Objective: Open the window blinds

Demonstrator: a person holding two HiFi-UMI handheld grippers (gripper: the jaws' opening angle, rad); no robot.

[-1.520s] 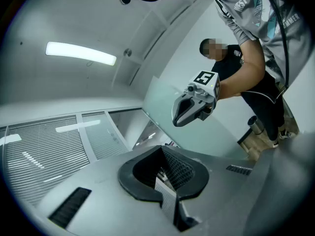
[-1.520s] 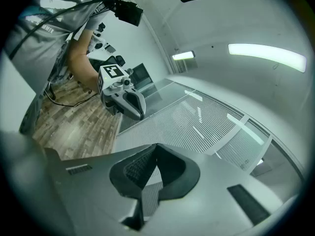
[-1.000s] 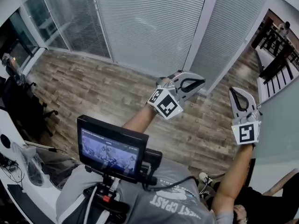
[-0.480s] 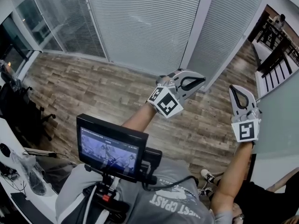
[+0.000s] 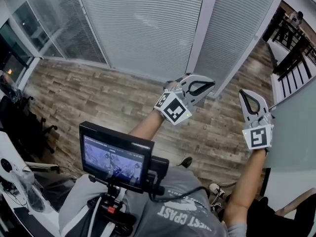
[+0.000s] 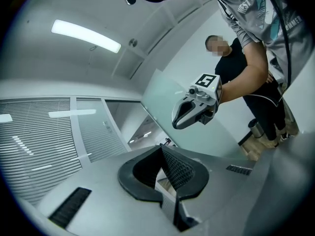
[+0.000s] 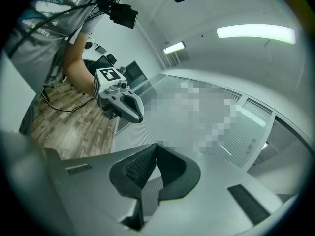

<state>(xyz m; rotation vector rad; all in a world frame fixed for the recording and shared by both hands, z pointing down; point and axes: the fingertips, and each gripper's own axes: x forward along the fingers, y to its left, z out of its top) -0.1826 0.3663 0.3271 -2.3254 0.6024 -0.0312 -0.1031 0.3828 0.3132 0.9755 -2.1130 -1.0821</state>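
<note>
Both shut (empty): left gripper (image 5: 211, 85), right gripper (image 5: 243, 94); blinds (image 5: 143, 28) ahead, apart.

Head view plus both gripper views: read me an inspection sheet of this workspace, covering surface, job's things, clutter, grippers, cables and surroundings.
Surface: wood-plank floor running up to the window wall.
Job's things: window blinds, lowered, slats turned closed; no cord or wand can be made out.
Clutter: white desk at the left edge with loose items; dark chair beside it.
Grippers: left gripper shut, empty; right gripper shut, empty; both in the air, apart from the blinds.
Cables: black cable from the chest-mounted monitor.
Surroundings: ceiling light; a second person in a dark top close by.
</note>
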